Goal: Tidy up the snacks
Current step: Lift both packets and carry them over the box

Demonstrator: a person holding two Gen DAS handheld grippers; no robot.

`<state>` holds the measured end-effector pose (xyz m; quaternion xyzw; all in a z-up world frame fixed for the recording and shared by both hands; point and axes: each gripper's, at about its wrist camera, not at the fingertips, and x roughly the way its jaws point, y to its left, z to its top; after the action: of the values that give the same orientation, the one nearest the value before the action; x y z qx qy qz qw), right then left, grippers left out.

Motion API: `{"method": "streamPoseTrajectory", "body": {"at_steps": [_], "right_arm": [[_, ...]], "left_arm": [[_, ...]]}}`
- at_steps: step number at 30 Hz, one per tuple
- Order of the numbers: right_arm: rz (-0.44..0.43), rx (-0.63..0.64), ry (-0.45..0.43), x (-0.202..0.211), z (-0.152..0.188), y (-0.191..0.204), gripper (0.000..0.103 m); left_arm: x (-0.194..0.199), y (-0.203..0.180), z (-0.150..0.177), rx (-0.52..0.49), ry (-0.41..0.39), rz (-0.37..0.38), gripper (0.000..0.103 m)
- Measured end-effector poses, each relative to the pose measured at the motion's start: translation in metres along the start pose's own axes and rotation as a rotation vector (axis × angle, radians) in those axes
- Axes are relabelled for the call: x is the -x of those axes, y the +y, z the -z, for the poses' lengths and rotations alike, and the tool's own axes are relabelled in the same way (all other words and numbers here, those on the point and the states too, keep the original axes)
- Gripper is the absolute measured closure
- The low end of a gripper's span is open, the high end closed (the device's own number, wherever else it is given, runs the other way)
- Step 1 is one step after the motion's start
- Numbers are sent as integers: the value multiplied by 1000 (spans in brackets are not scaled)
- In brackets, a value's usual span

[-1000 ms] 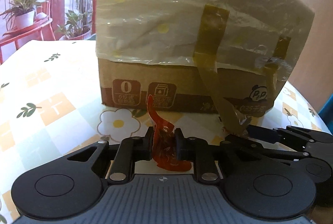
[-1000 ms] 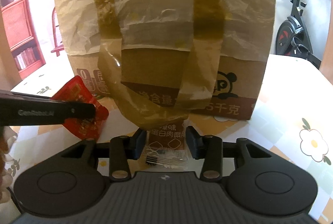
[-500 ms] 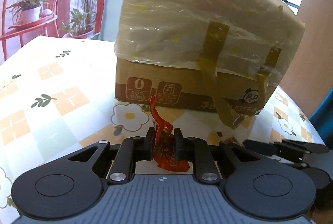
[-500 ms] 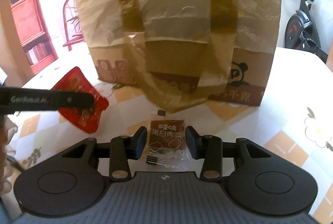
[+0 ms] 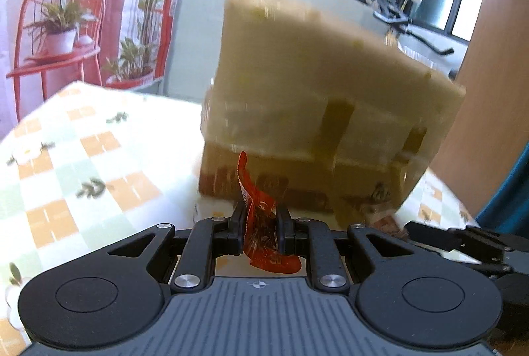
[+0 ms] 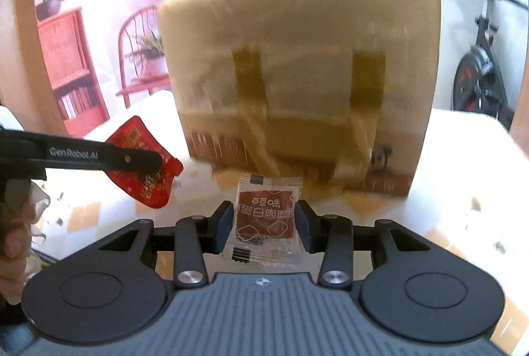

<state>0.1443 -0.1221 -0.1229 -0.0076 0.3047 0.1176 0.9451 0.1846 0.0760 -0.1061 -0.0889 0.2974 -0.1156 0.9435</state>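
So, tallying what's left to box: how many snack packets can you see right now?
2. A red packet is pinched in the left gripper; a clear packet with a brown label is held in the right gripper. The cardboard box may hide others.

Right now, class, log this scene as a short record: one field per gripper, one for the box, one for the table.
left gripper: shut on a red packet, held edge-on, clear of the table
right gripper: shut on a brown packet, flat, label facing the camera
box: cardboard, upper part wrapped in pale plastic, two tape strips down the front; stands on the table beyond both grippers
table: checked cloth with flowers
blur: box is smeared in both views
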Motion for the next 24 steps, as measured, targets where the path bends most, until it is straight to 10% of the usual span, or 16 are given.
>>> {"method": "streamPoseTrajectory", "body": {"at_steps": [11, 24], "right_arm": [[2, 53, -278, 40, -91, -2, 59], [55, 94, -300, -29, -165, -27, 59]], "left_arm": [[32, -18, -99, -75, -220, 69, 84], [-39, -48, -174, -166, -181, 92, 84]]}}
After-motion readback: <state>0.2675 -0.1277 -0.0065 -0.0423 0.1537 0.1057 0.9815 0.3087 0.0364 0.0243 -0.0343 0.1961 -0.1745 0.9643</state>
